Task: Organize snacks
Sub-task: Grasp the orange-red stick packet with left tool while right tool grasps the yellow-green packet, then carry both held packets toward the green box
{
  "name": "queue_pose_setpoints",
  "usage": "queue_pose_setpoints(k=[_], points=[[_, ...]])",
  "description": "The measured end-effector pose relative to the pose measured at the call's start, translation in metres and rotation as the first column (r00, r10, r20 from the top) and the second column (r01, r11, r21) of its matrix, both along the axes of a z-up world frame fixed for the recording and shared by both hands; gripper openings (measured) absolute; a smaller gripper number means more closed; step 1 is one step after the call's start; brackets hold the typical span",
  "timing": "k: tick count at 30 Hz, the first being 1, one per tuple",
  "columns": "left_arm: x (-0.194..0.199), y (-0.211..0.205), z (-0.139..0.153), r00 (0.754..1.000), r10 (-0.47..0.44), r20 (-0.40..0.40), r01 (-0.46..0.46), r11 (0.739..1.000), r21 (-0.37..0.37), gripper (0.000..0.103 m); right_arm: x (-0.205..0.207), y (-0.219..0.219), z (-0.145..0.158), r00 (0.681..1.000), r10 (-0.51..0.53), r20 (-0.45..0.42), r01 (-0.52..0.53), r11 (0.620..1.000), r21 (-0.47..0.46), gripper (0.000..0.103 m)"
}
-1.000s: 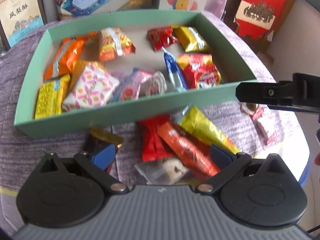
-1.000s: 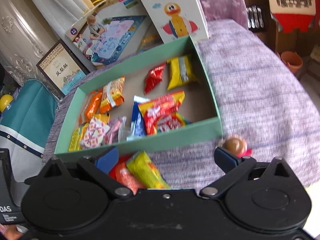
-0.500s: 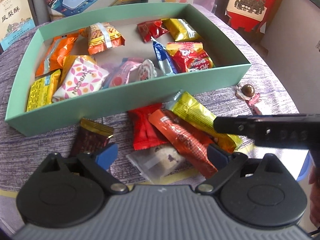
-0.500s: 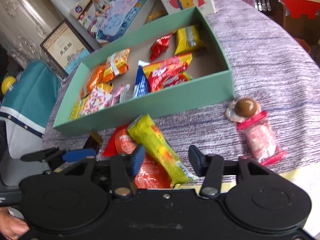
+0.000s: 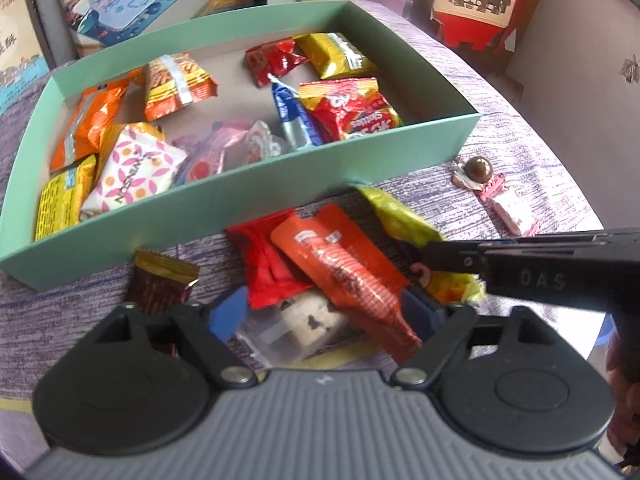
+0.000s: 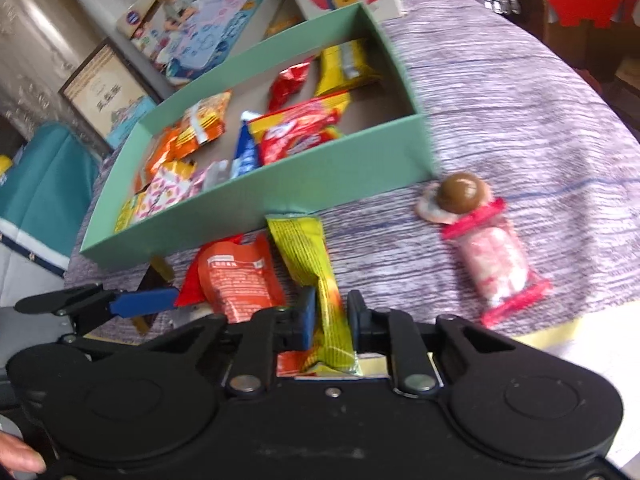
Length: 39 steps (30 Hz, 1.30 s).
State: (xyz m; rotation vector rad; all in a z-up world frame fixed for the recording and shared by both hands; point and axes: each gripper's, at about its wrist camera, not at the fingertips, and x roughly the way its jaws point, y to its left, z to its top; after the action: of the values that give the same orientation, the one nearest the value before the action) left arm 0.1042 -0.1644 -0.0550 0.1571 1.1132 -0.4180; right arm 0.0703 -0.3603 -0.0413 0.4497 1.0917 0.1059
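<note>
Your right gripper (image 6: 329,322) is pinching the yellow-green snack bar (image 6: 308,256) at its near end; the bar's long axis runs straight ahead to the green box (image 6: 256,196) — lift and carry forward; your left gripper (image 5: 320,312), closing but not yet gripping, straddles the orange packet (image 5: 340,268).

A purple woven tablecloth (image 6: 520,112) covers the table; a teal chair (image 6: 44,184) stands beside it.

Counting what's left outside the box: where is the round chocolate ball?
In both wrist views the chocolate ball lies on the purple tablecloth just off the green box's near right corner, touching the pink candy pack.
</note>
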Motion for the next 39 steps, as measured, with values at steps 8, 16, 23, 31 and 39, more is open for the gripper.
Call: queue_pose_setpoints(k=[8,16,23,31,39], points=[[-0.009,-0.026,0.003,0.996,-0.082,0.033,0.081,0.996,0.024,0.064,-0.026,-0.04,-0.004,0.996,-0.091,0.003,0.091,0.996,-0.004,0.015],[-0.019,-0.048,0.004,0.992,-0.127,0.02,0.126,0.991,0.039,0.057,-0.03,-0.052,-0.008,0.994,-0.113,0.008,0.112,0.991,0.074,0.019],[-0.009,-0.055,-0.009,0.995,-0.095,-0.044,0.096,0.995,0.035,0.052,-0.02,-0.053,-0.006,0.995,-0.099,0.032,0.094,0.987,0.129,0.028],[-0.001,-0.072,-0.01,0.993,-0.116,0.0,0.116,0.992,0.05,0.017,-0.012,-0.052,-0.01,0.994,-0.107,0.026,0.103,0.986,0.132,0.028],[0.003,-0.037,-0.009,0.998,-0.05,-0.043,0.05,0.999,0.01,0.017,-0.018,-0.046,-0.012,0.997,-0.071,0.003,0.07,0.99,0.127,0.034]])
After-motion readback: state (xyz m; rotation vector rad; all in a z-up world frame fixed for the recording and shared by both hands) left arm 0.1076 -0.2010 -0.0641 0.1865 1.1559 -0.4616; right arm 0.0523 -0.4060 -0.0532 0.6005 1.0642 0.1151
